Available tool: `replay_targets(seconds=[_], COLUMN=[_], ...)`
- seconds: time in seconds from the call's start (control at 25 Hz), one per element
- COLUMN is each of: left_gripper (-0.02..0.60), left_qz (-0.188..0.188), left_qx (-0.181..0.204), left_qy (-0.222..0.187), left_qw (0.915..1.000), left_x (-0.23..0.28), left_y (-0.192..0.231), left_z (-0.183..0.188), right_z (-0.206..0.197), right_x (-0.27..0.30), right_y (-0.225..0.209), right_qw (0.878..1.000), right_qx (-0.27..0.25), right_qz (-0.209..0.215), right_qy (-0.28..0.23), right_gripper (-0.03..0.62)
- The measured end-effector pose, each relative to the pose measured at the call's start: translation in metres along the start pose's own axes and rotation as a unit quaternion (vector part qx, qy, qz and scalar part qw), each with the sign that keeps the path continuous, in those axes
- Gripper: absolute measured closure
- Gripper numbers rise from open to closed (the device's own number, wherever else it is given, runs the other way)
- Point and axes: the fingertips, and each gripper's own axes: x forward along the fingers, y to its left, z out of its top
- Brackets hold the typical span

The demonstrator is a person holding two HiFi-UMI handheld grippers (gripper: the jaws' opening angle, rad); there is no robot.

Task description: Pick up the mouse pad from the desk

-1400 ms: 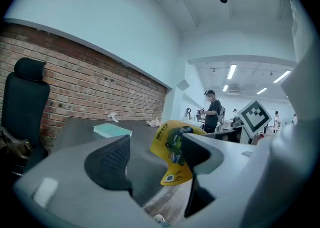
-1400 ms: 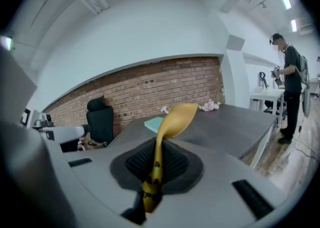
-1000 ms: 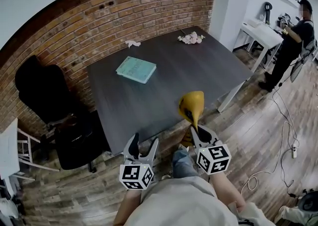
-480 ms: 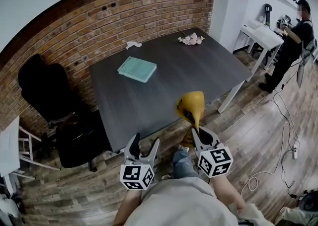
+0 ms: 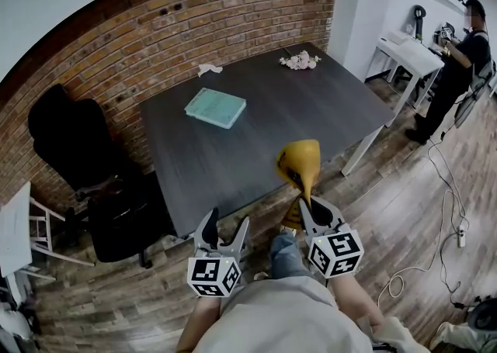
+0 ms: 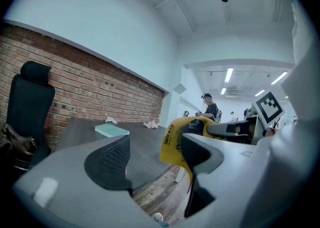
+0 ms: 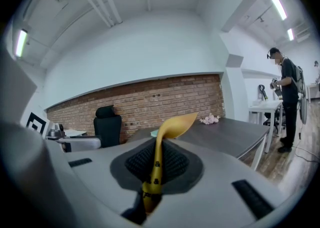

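From the head view, the right gripper point(image 5: 307, 202) is clenched on the yellow mouse pad point(image 5: 300, 164), and the pad stands up out of it, curling over at the top, clear of the desk point(image 5: 256, 138) and out past its near edge. So the lift looks done to me: the pad is off the surface and in the air. The left gripper point(image 5: 225, 224) hangs alongside, jaws apart, nothing in it. On the desk itself there's a teal book point(image 5: 215, 108), a little bunch of pink flowers point(image 5: 300, 60) at the far corner and a white crumpled scrap point(image 5: 207, 70) by the brick wall. No box, tray or bin anywhere on it, so there are no contents to report. Over to the left gripper view: its two dark pads point(image 6: 107, 162) stand wide apart with only floor and desk edge showing between them, and the yellow pad point(image 6: 169, 147) sits off to the right, not touching them. Now the right gripper view: the pads are squeezed tight on a thin edge of the pad point(image 7: 156, 164), which rises and flops forward above them. What's next, I'd judge, is just to keep that pinch firm and the pad steady. It's floppy and caught by one edge, so a quick swing could work it loose.
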Motion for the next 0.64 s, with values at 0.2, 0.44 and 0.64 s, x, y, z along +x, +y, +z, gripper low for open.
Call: replay_targets(seconds=[0.2,0.44,0.64], left_gripper=[0.270,0.270,0.270], left_qz=[0.000,0.002,0.006], left_qx=[-0.002,-0.004,-0.005], left_qy=[0.001,0.002,0.002], left_qw=[1.0000,1.0000,1.0000], left_x=[0.0009,0.0009,0.0021], left_y=[0.0040,0.0043,0.0076], left_z=[0.0015,-0.0030,-0.0037], right_z=[0.0022,0.0012,0.0040], right_x=[0.0041,0.0054,0.0091], right_y=[0.0041,0.0052,0.0055], right_qw=[1.000,1.000,1.000], right_qx=[0.000,-0.002,-0.004], right_qz=[0.003,0.007,0.013], right_qy=[0.001,-0.001,-0.003], right_gripper=[0.566,0.566,0.566])
